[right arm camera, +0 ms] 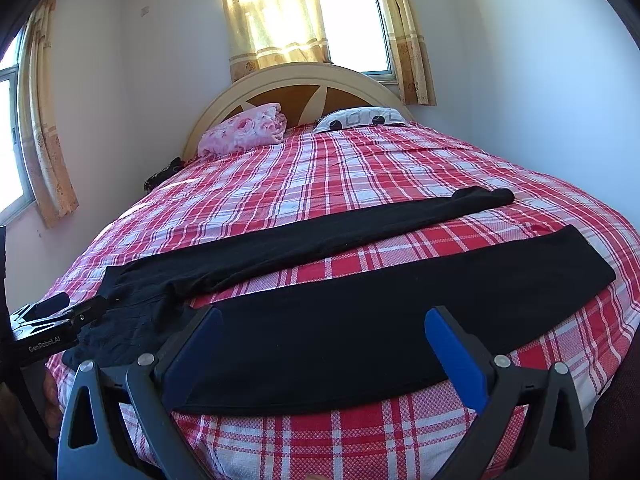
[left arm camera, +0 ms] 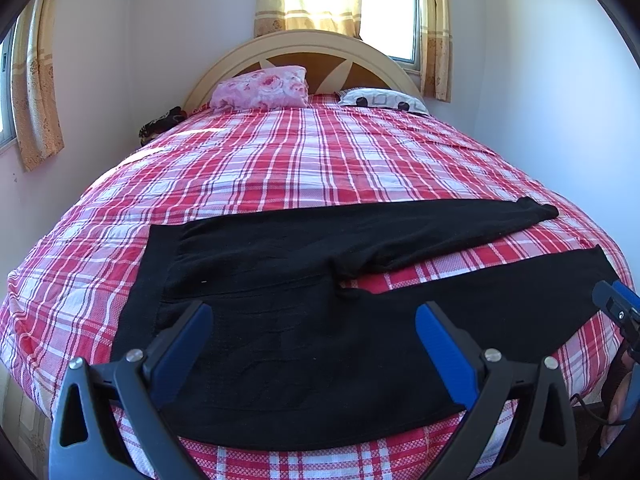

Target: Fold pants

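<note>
Black pants (left arm camera: 288,280) lie spread flat across the near end of the bed, waistband to the left, both legs running right and splayed apart. My left gripper (left arm camera: 314,316) is open and empty, hovering over the hip part of the pants. My right gripper (right arm camera: 324,320) is open and empty over the near leg (right arm camera: 400,304). The far leg (right arm camera: 320,232) lies further up the bed. The left gripper also shows at the left edge of the right wrist view (right arm camera: 56,316), and the right gripper at the right edge of the left wrist view (left arm camera: 616,304).
The bed has a red and white plaid cover (left arm camera: 304,160). A pink floral pillow (left arm camera: 262,88) and a patterned white pillow (left arm camera: 380,100) lie by the arched headboard (left arm camera: 304,46). White walls close in on both sides. Curtained windows (right arm camera: 352,24) stand behind and at left.
</note>
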Action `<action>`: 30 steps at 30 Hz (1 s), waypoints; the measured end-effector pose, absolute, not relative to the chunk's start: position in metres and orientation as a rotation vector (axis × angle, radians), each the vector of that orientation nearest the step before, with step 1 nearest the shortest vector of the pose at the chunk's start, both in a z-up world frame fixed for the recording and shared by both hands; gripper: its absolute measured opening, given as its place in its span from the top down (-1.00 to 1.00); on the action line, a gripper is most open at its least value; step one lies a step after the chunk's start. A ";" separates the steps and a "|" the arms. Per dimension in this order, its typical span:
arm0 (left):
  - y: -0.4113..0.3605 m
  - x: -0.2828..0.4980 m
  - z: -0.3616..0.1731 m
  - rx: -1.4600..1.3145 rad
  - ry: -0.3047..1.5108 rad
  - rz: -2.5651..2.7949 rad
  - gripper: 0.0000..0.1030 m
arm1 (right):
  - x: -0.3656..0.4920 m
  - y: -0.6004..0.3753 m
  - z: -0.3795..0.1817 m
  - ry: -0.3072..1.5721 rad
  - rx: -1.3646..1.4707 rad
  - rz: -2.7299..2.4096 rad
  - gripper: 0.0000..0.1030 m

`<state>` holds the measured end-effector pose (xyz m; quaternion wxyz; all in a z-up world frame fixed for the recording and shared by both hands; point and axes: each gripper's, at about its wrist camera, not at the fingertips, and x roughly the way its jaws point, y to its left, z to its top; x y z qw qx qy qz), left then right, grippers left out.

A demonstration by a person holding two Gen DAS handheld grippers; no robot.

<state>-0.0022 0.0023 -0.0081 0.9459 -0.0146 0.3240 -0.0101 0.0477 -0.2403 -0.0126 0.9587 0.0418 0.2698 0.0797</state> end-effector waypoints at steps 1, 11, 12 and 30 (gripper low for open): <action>0.003 -0.002 -0.007 -0.029 0.660 -0.023 -1.00 | 0.049 -0.240 -0.012 0.549 0.084 0.159 -0.98; 0.003 -0.004 -0.007 -0.038 0.658 -0.038 -1.00 | 0.051 -0.239 -0.018 0.578 0.070 0.136 -0.98; 0.004 -0.004 -0.007 -0.039 0.657 -0.038 -1.00 | 0.051 -0.240 -0.018 0.579 0.070 0.134 -0.98; 0.005 -0.010 -0.004 -0.043 0.644 -0.037 -1.00 | 0.049 -0.243 -0.020 0.580 0.069 0.129 -0.98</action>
